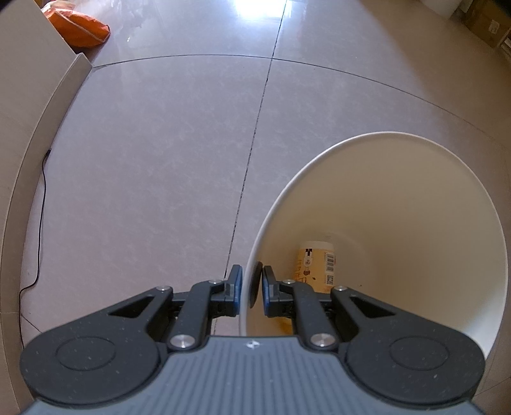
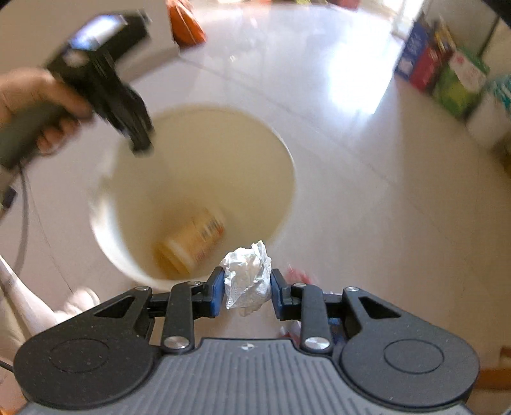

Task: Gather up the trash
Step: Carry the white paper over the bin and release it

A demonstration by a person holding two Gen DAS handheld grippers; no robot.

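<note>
A cream trash bin (image 1: pixel 399 198) stands on the tiled floor, and an orange labelled bottle (image 1: pixel 314 265) lies at its bottom. My left gripper (image 1: pixel 252 282) is shut on the bin's near rim, one finger outside the wall and one inside. In the right wrist view the bin (image 2: pixel 281 166) lies ahead and below, the bottle (image 2: pixel 191 242) blurred inside it. My right gripper (image 2: pixel 246 287) is shut on a crumpled white tissue (image 2: pixel 247 281), held above the bin's near edge. The left gripper (image 2: pixel 142 148) shows there at the bin's far-left rim.
An orange bag (image 1: pixel 80 24) lies by a beige cabinet (image 1: pixel 28 105) at the left, and a thin black cable (image 1: pixel 40 223) runs along its base. Coloured boxes (image 2: pixel 447 73) line the far right. Something red (image 2: pixel 297 274) lies under my right gripper. A hand (image 2: pixel 38 105) holds the left gripper.
</note>
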